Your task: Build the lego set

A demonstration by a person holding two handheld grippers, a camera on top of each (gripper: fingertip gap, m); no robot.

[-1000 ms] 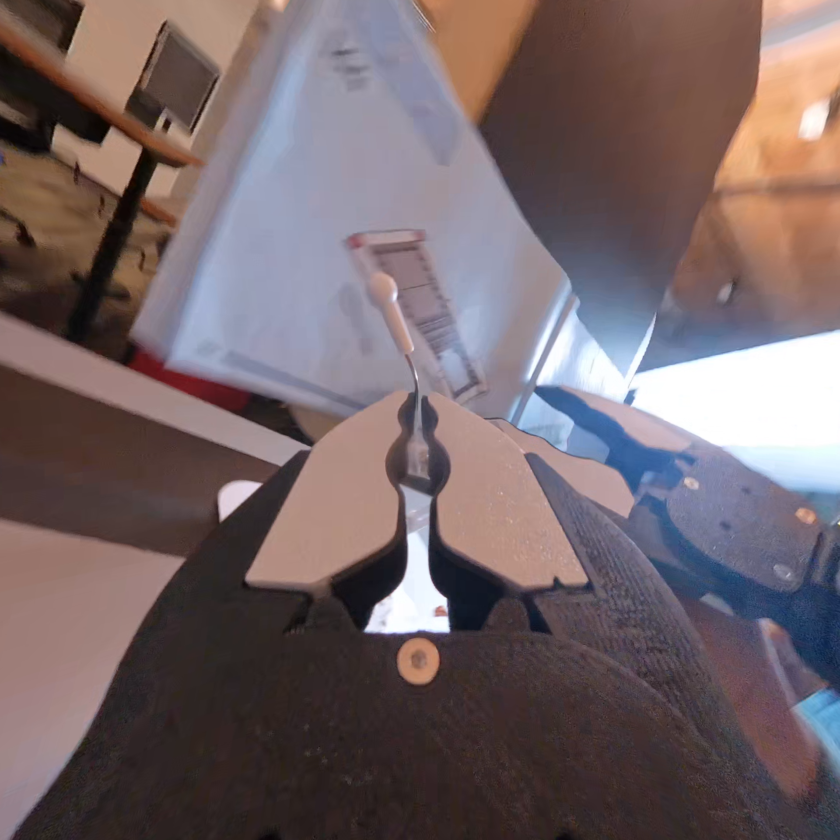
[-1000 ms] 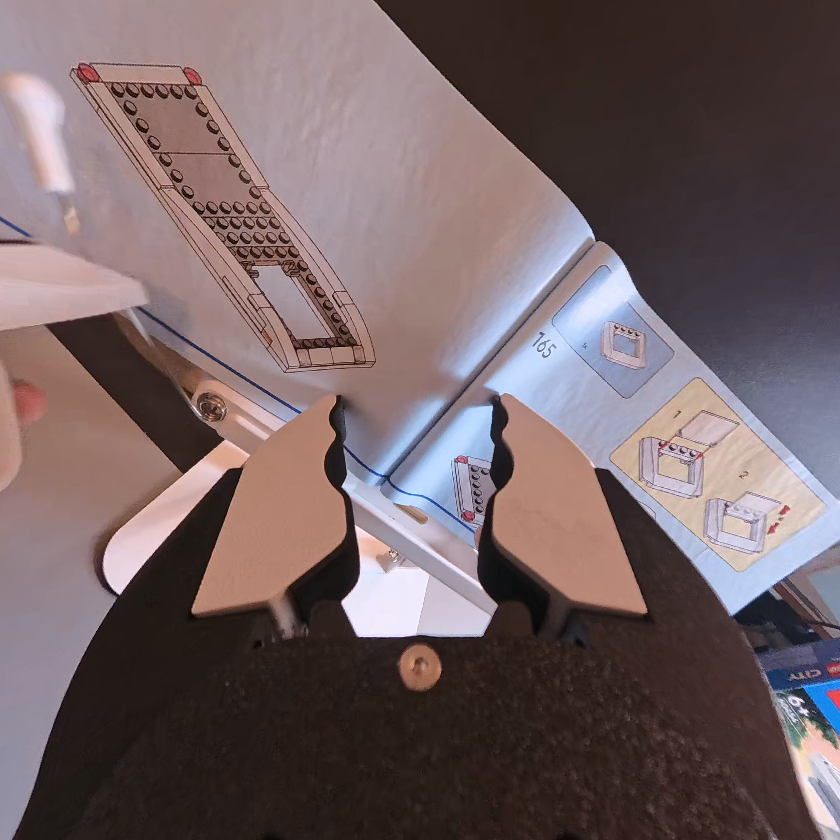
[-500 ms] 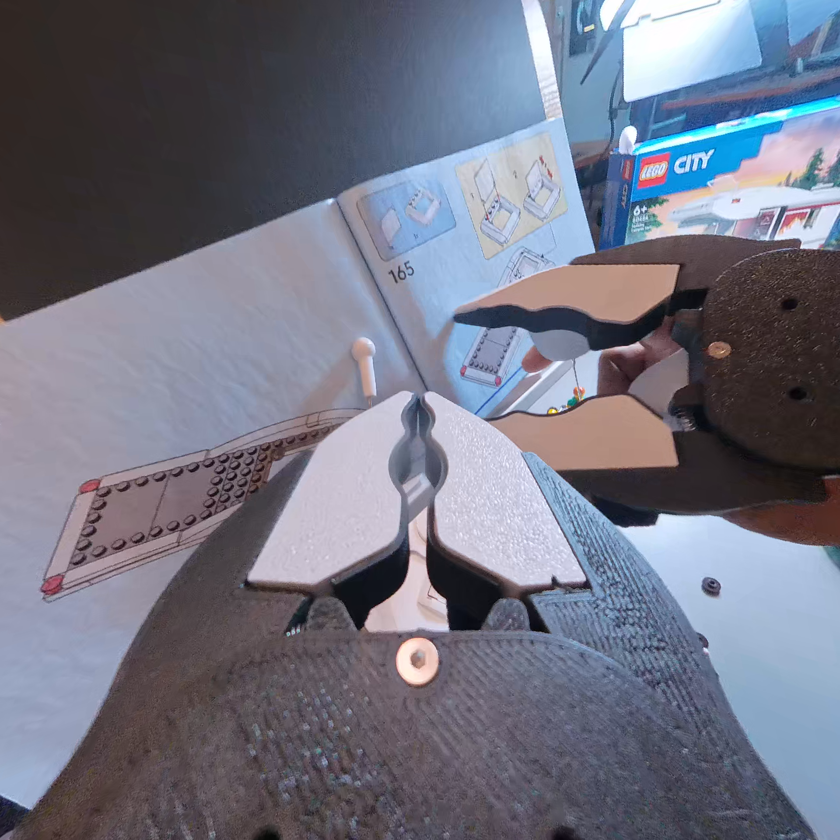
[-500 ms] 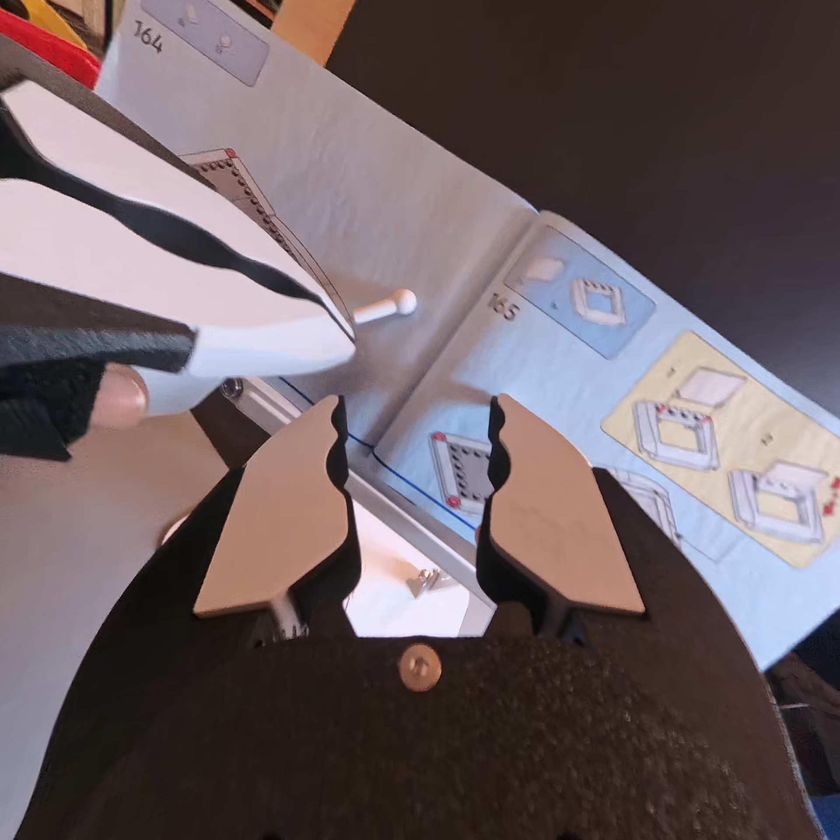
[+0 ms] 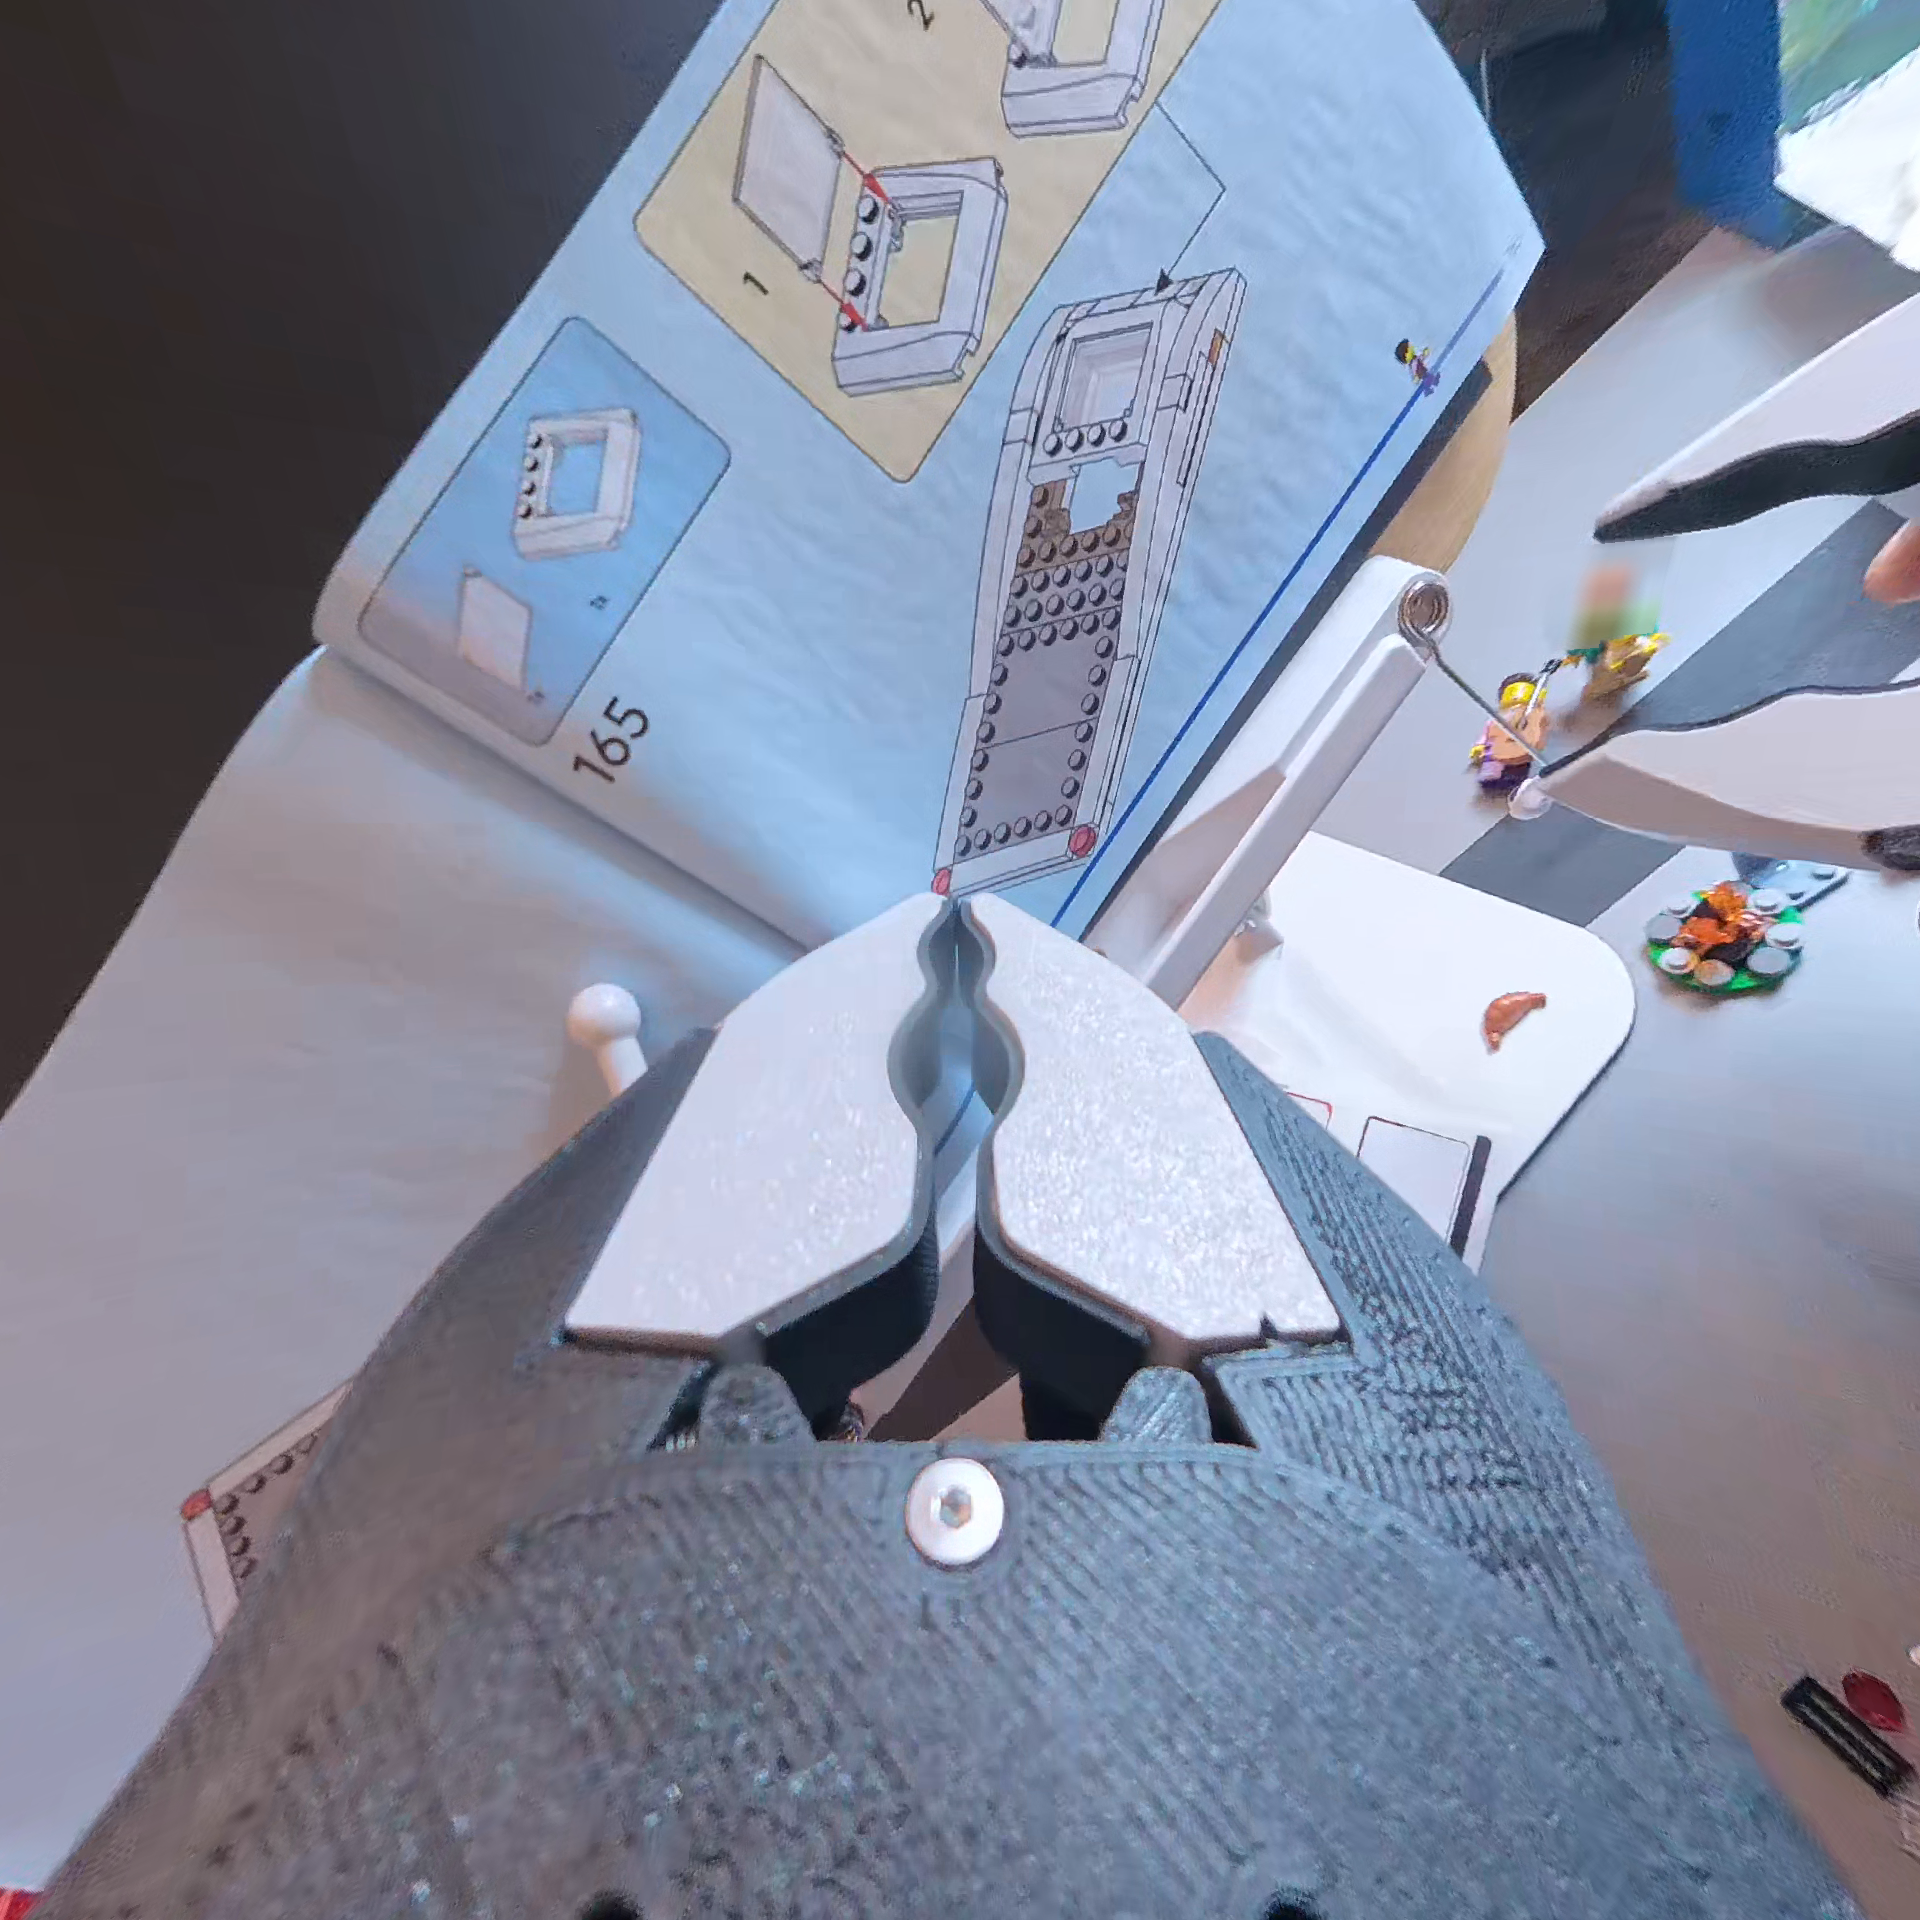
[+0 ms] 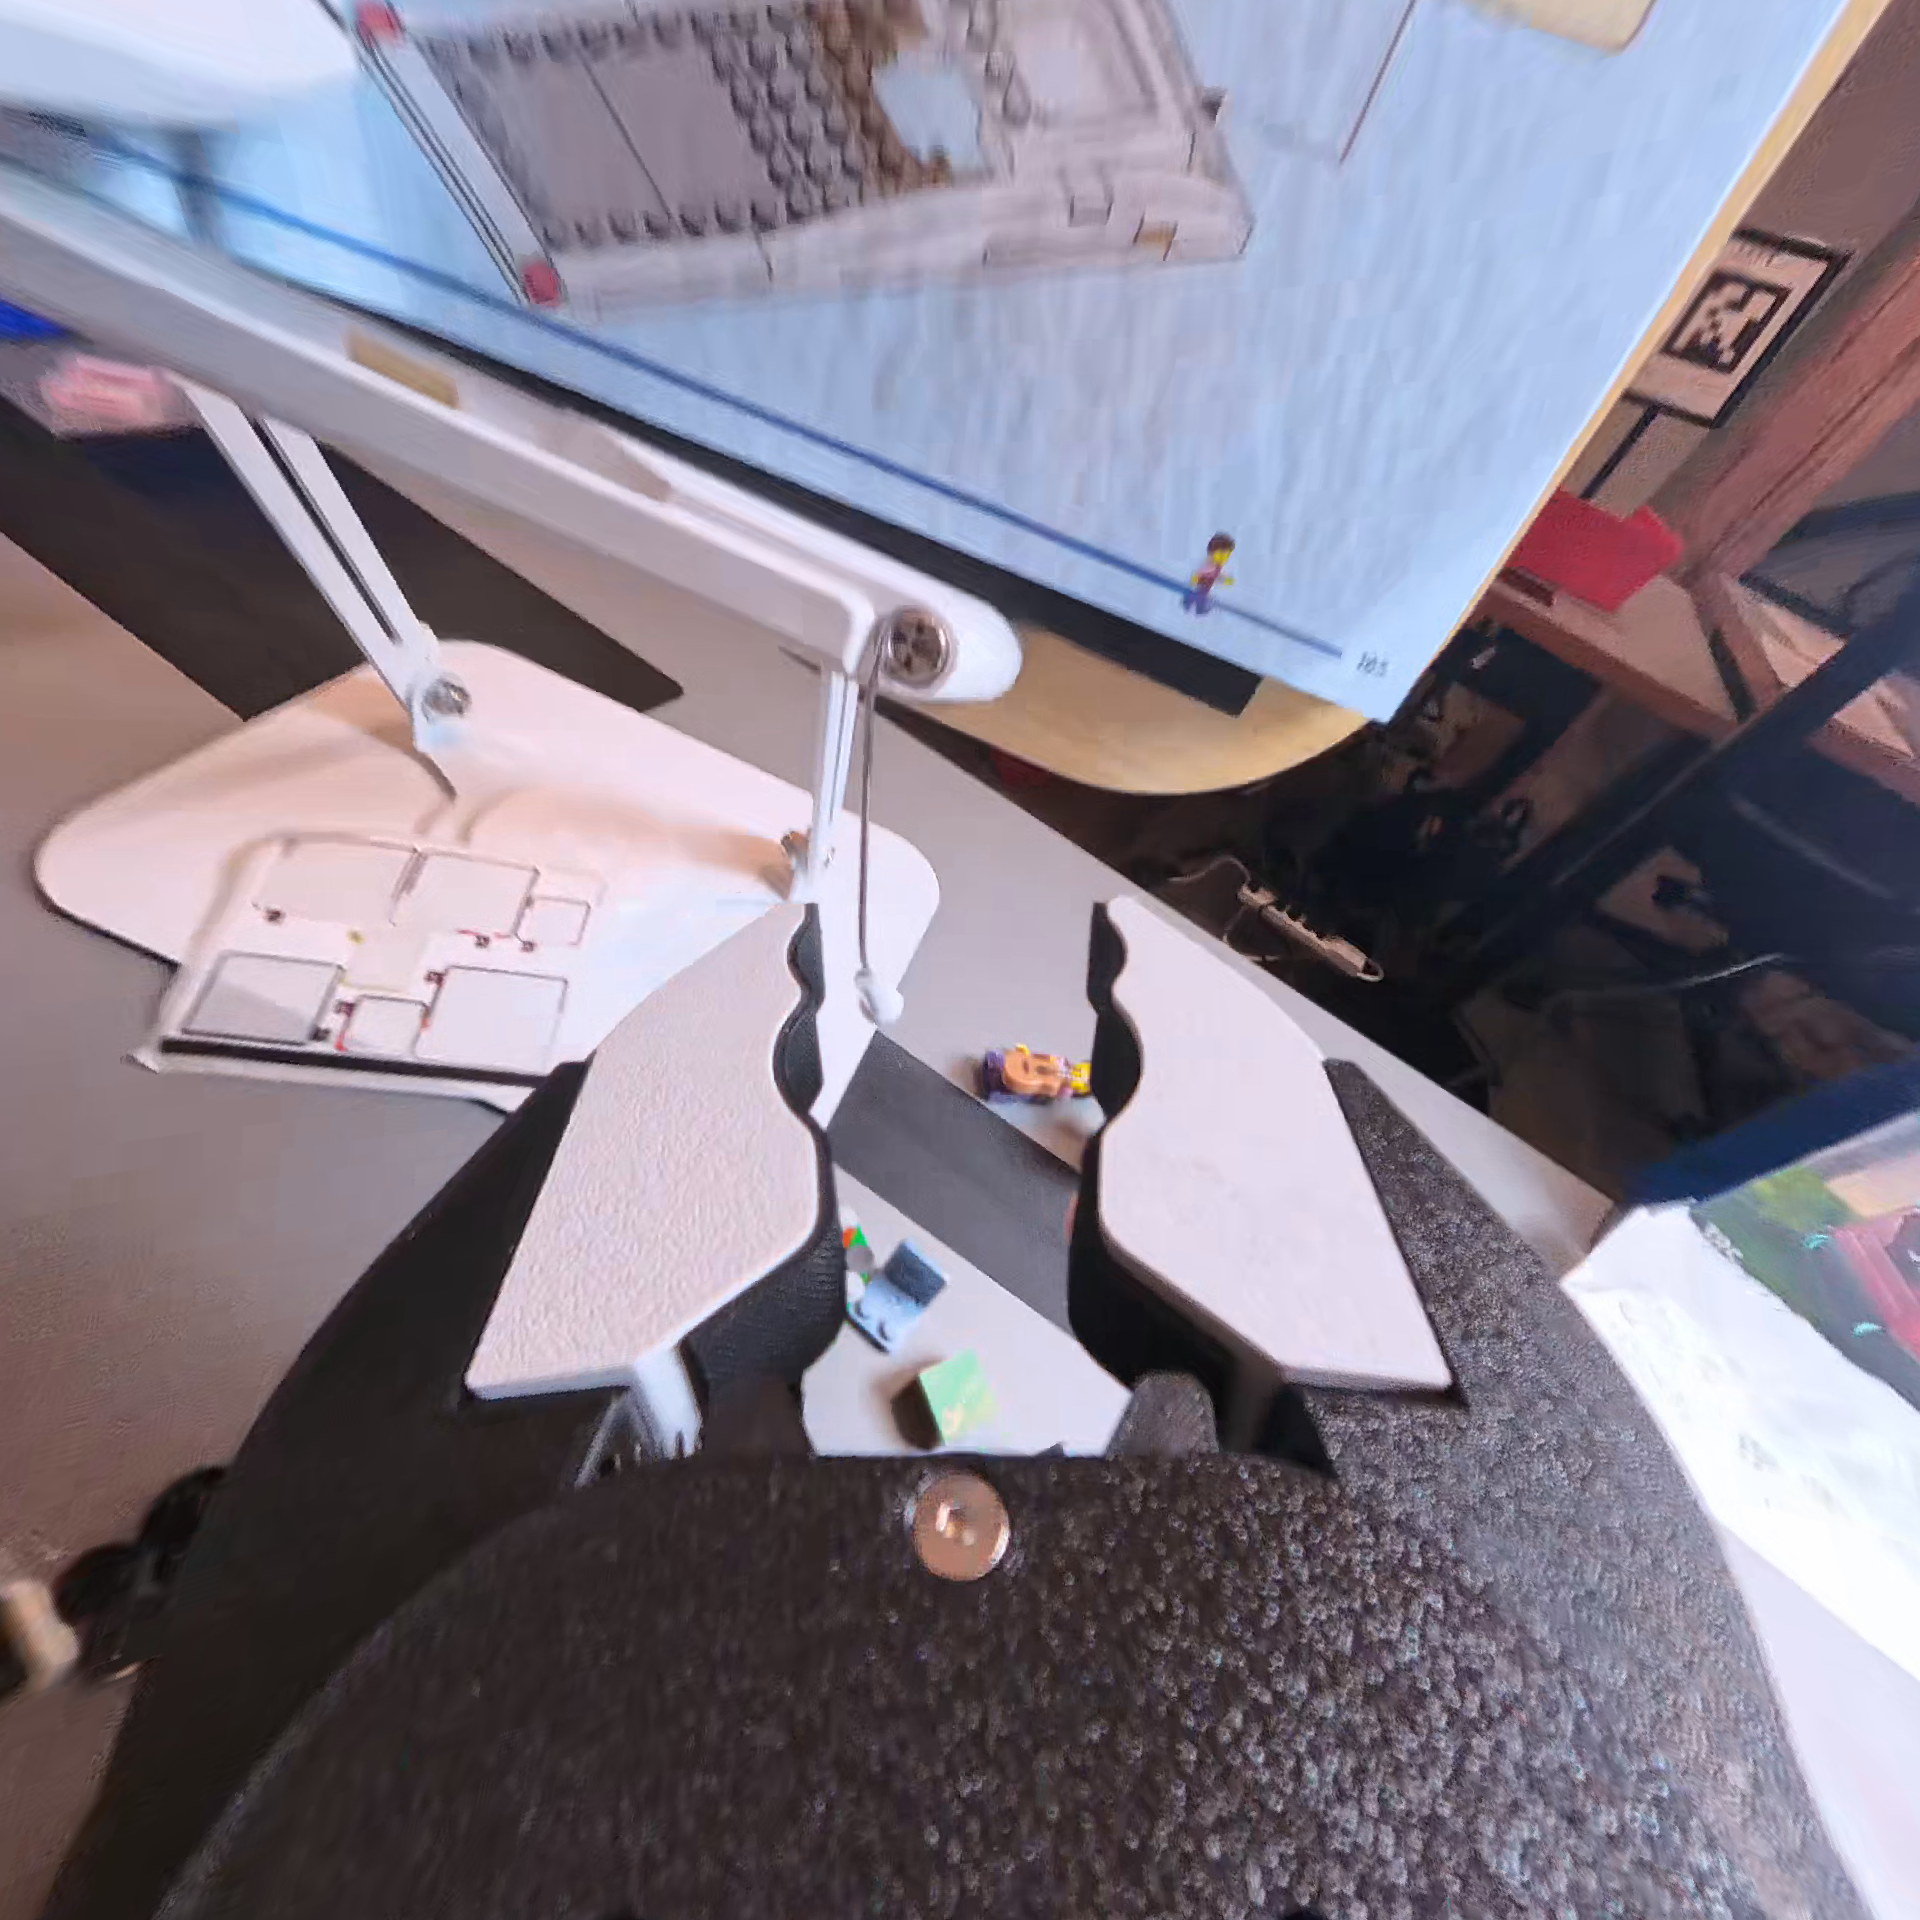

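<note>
Table: grey table [image 6: 208, 1195], with a black strip [image 6: 935, 1132] laid across it under the right gripper.
Booklet: an open building-instruction booklet [image 5: 831, 644], pale blue pages with brick diagrams, leaning tilted back on a stand.
Stand: white metal book stand [image 6: 520, 457]; its flat base plate [image 6: 623, 790] rests on the table and thin struts carry the ledge under the booklet's lower edge.
Box: a carton with a colourful printed picture [image 6: 1766, 1351] at the right edge of the right wrist view, near the right gripper.
Left gripper: left gripper [image 5: 954, 914] is clenched, its pale pads meeting tip to tip right at the lower edge of the right-hand page. Whether paper is pinched between them cannot be told.
Right gripper: right gripper [image 6: 951, 914] is released, its fingers well apart and pressing on nothing.
Right page holder: a wire page holder [image 6: 864, 831] hangs down from the ledge's end screw. Its white tip [image 6: 878, 1003] sits between the right gripper's fingers, just beside the left one.
Left page holder: a white ball-ended holder [image 5: 603, 1013] lies against the left-hand page, just beside the left gripper.
Small pieces: a campfire piece [image 5: 1725, 935], a toy minifigure [image 6: 1034, 1072], a light-blue piece [image 6: 899, 1288], a green tile [image 6: 956, 1408] and a brown curved piece [image 5: 1512, 1013] on the base plate.
</note>
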